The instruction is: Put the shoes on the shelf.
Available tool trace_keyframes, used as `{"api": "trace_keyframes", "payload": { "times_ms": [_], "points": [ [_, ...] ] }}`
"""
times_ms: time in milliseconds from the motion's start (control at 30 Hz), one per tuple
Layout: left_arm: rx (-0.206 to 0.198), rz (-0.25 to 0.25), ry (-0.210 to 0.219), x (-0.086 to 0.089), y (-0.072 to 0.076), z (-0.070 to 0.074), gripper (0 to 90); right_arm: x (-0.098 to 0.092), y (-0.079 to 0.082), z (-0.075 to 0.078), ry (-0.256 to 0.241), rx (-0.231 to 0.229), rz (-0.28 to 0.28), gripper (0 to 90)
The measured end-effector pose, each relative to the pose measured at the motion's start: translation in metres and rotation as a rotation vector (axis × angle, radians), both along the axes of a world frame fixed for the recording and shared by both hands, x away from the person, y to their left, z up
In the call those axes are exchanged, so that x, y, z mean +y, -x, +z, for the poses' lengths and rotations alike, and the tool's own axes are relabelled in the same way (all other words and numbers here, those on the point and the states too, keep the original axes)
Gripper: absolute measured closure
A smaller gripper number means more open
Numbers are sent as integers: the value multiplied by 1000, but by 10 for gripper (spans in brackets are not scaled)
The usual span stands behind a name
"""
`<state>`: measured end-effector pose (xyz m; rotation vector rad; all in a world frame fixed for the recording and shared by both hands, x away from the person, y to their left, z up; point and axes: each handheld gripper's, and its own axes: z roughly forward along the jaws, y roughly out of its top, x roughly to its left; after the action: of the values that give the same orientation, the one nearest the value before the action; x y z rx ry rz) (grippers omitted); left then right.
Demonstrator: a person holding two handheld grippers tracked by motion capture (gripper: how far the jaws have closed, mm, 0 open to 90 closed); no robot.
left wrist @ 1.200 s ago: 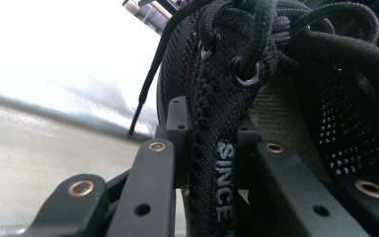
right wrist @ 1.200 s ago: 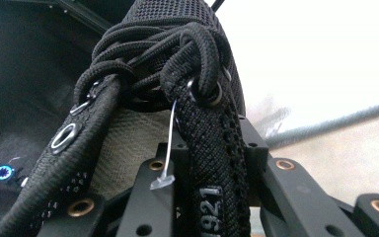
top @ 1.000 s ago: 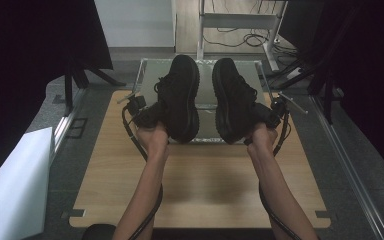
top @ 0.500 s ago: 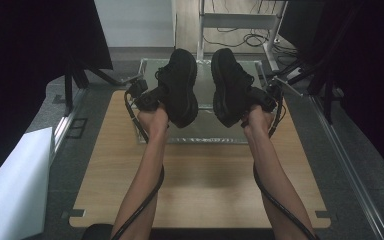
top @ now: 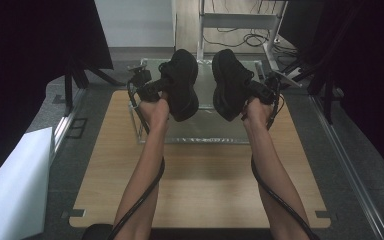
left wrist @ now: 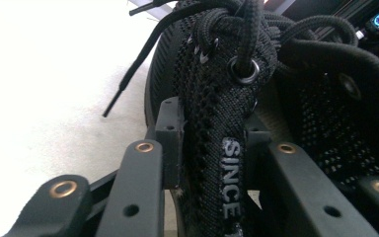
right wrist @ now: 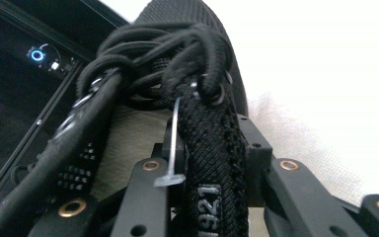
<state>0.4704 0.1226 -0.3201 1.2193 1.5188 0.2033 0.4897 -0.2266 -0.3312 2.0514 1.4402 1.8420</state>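
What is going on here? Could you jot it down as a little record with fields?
Setting: wooden table with a clear tray at its far end
Left gripper: shut on the left shoe, clamping its collar by the word SINCE
Right gripper: shut on the right shoe, clamping its collar
Shoes: black, laced, held up over the tray, side by side, apart
Hands: one on each gripper

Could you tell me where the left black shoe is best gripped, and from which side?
By the collar edge beside the top eyelet, coming from the opening side. The left hand-held gripper pinches the shoe there now: that edge is thin, firm and fits between the jaws.
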Motion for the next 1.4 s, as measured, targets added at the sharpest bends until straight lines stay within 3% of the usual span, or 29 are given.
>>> {"api": "trace_keyframes", "payload": {
  "times_ms": [67, 267, 433, 667, 767, 867, 933, 1000, 1100, 1333, 1400],
  "points": [
    [3, 1, -7, -1, -1, 1, 679, 1, -1, 0, 5, 12, -8, 688],
    [2, -10, -20, -4, -4, 2, 650, 4, -2, 1, 19, -13, -4, 628],
    [-6, -35, -53, -12, -6, 4, 609, 10, -4, 1, -5, -36, 19, 541],
    [-24, -83, -68, -23, -8, 2, 511, 18, -6, 2, -17, -74, 86, 419],
    [-39, -102, -79, -27, -9, 1, 442, 23, -8, 3, -13, -105, 139, 318],
    [-58, -119, -63, -23, -7, 0, 411, 24, -8, 3, -9, -124, 170, 269],
    [-77, -132, -37, -18, -4, 1, 409, 23, -7, 4, -9, -146, 177, 271],
    [-92, -140, -23, -16, -1, 5, 431, 20, -5, 8, -46, -174, 180, 326],
    [-112, -158, -51, -13, 5, 11, 434, 15, -1, 16, -41, -191, 188, 349],
    [-141, -162, -112, 4, 28, 14, 497, -2, 18, 17, 37, -211, 202, 485],
    [-133, -164, -145, 9, 34, 11, 519, -6, 24, 13, 93, -202, 204, 518]
  ]
}}
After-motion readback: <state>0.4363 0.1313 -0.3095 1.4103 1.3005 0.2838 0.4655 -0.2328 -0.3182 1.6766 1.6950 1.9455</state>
